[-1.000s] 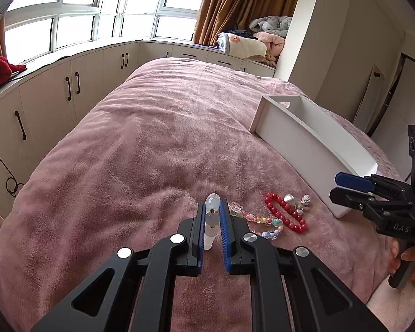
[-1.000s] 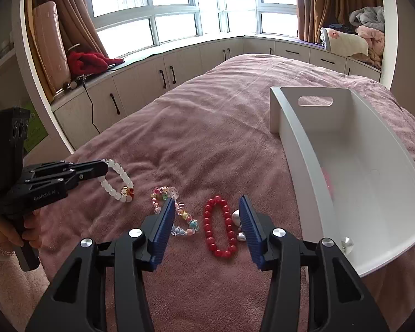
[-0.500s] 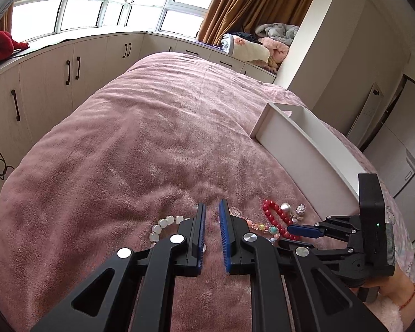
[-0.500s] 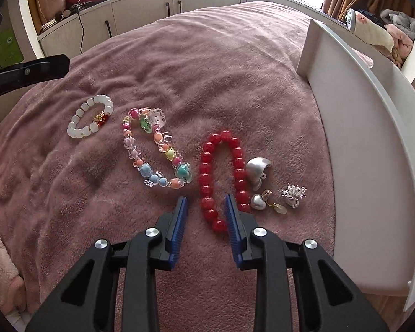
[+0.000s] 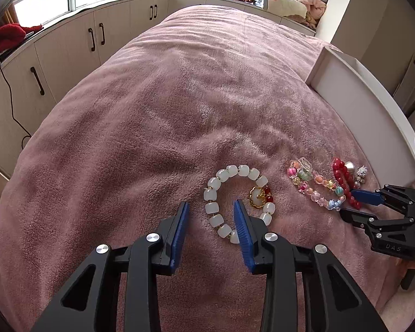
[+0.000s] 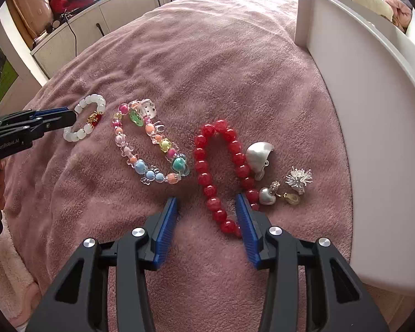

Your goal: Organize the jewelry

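- Jewelry lies in a row on a plush pink blanket [image 5: 157, 127] covering a bed, with cream cabinets [image 5: 69, 47] under a bay window beyond.
- White bracelet [image 5: 236, 199] of smooth milky beads with a gold flower charm: the left gripper [image 5: 210, 221] straddles its near side, jaws having just opened, pads apart and not pressing it.
- Multicolored bracelet [image 6: 149, 149] (glossy candy-shaped beads, some clear) lies between the white one and the red bracelet [image 6: 221, 177].
- Red bracelet's round crackled beads form a long loop; the right gripper [image 6: 207, 221] sits over its near end, jaws just widened, gripping nothing.
- Small silver and gold earrings [image 6: 279, 177] lie just beside a white tray [image 6: 373, 127], its outer wall smooth and matte.
- Only the right wrist view shows the earrings clearly; only the left shows the charm's flower shape.
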